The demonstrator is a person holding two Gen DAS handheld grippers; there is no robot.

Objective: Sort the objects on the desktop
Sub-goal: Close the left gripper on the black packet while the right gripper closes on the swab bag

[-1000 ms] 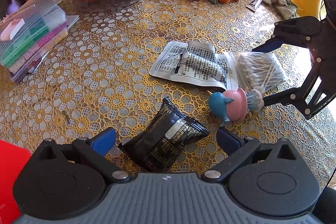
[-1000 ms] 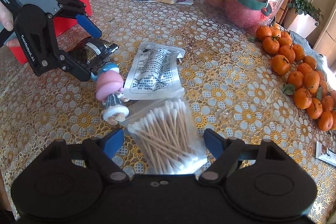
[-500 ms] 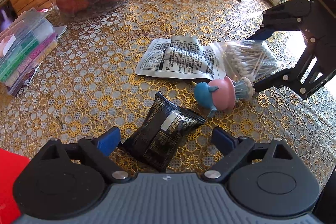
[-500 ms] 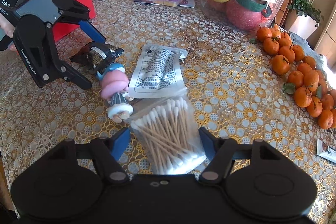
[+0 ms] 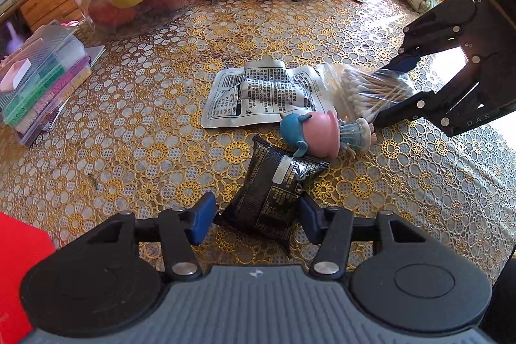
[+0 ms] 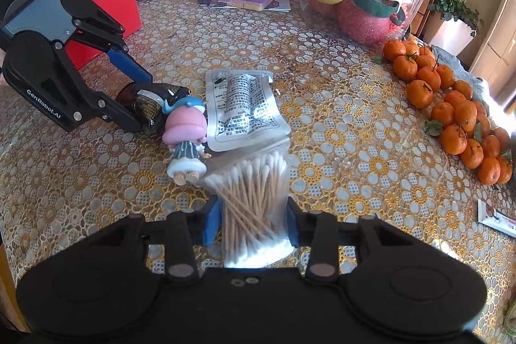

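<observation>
Left gripper, in the left wrist view, has its blue pads on both sides of the black snack packet. The right pad touches the packet, but a small gap shows at the left pad, so the grip is not yet closed. Just beyond the packet lies a toy figure.

Right gripper, in the right wrist view, presses both pads on the bag of cotton swabs and grips it. I judge both pickups are in hand; next, the left must finish closing, then both lift toward the red box.
</observation>
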